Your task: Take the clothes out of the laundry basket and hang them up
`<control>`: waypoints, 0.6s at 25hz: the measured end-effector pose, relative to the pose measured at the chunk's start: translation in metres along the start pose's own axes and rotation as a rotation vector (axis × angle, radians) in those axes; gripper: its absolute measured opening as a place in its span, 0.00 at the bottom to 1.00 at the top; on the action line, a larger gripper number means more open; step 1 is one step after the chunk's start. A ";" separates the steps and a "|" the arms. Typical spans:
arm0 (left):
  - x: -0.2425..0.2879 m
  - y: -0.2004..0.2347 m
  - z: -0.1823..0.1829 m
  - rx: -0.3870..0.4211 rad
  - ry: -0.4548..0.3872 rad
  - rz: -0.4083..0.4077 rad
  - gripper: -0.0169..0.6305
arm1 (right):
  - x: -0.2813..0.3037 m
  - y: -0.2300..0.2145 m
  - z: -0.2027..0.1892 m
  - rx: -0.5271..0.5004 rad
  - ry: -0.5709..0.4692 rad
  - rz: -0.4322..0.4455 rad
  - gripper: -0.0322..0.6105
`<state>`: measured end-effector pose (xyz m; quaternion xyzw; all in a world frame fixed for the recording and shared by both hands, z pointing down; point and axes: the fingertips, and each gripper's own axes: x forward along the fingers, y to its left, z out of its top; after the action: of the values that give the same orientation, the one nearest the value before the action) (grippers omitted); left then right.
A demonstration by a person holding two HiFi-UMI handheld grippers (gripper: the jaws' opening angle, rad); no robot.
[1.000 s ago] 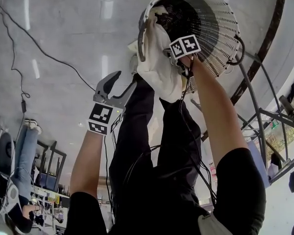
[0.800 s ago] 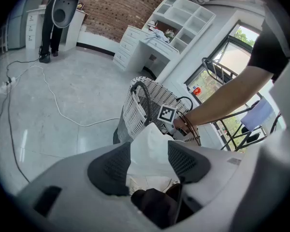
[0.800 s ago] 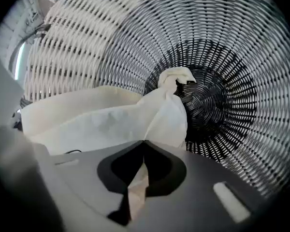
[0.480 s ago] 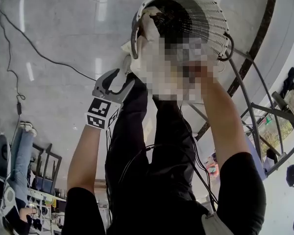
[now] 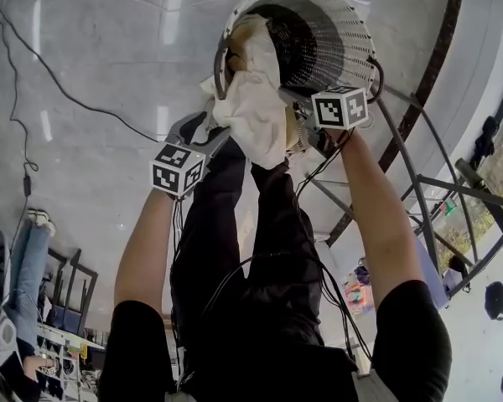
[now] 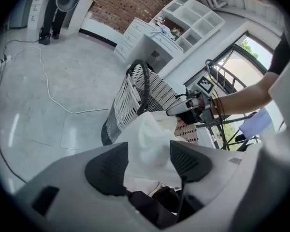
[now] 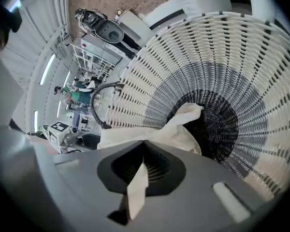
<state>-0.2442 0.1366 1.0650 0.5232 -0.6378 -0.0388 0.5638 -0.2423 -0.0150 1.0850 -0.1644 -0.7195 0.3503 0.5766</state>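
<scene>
- The right gripper [image 7: 143, 151] is clamped shut on a narrow fold of the white garment [image 5: 256, 111]. A thin strip of cloth runs back through the closed jaws, and the bulk hangs just ahead of them, partly out of the laundry basket [image 5: 344, 32].
- The left gripper [image 6: 149, 163] stands wide apart — its jaws have just been opening. The garment's lower part shows in the gap between the pads, with neither pad pressing on it as far as I can tell.
- Risk: the hold is only a slim pinch, so the cloth could slide out of the right jaws if its far end drags on the basket.
- Risk: beyond the right jaws the garment lies against the rim beside the black handle [image 5: 218, 69]. A snag there could tug the basket over (it looks light).
- Risk: if the left jaws close from here, they may catch only a loose edge, or nothing.
- Surface: a smooth, glossy grey floor [image 5: 92, 48] lies below both grippers, with a cable [image 6: 73, 112] trailing across it — a dropped garment would land there.
- Room: a metal rack [image 5: 469, 194] stands on the right gripper's outer side, likely where the hanging goes. Far past the left jaws are a brick wall [image 6: 130, 4] and white shelving [image 6: 193, 18].
</scene>
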 end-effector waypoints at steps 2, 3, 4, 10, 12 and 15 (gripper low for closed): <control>0.005 0.004 0.001 -0.035 -0.016 -0.008 0.45 | -0.009 0.007 0.000 -0.001 -0.029 0.020 0.07; 0.007 0.005 0.003 -0.049 -0.026 -0.011 0.43 | -0.015 0.010 0.001 0.000 -0.052 0.030 0.07; 0.008 0.005 0.004 -0.058 -0.035 -0.012 0.41 | -0.021 0.013 0.003 0.003 -0.079 0.040 0.08; 0.007 -0.003 0.000 -0.057 -0.040 -0.021 0.21 | -0.073 0.057 0.016 -0.005 -0.244 0.123 0.07; 0.006 -0.004 -0.001 -0.035 -0.026 -0.014 0.06 | -0.091 0.072 0.020 -0.016 -0.291 0.141 0.07; 0.000 -0.010 0.001 0.024 -0.016 0.008 0.04 | -0.115 0.088 0.021 -0.034 -0.346 0.153 0.07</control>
<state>-0.2382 0.1314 1.0583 0.5270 -0.6448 -0.0329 0.5527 -0.2450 -0.0340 0.9397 -0.1655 -0.7992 0.4041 0.4131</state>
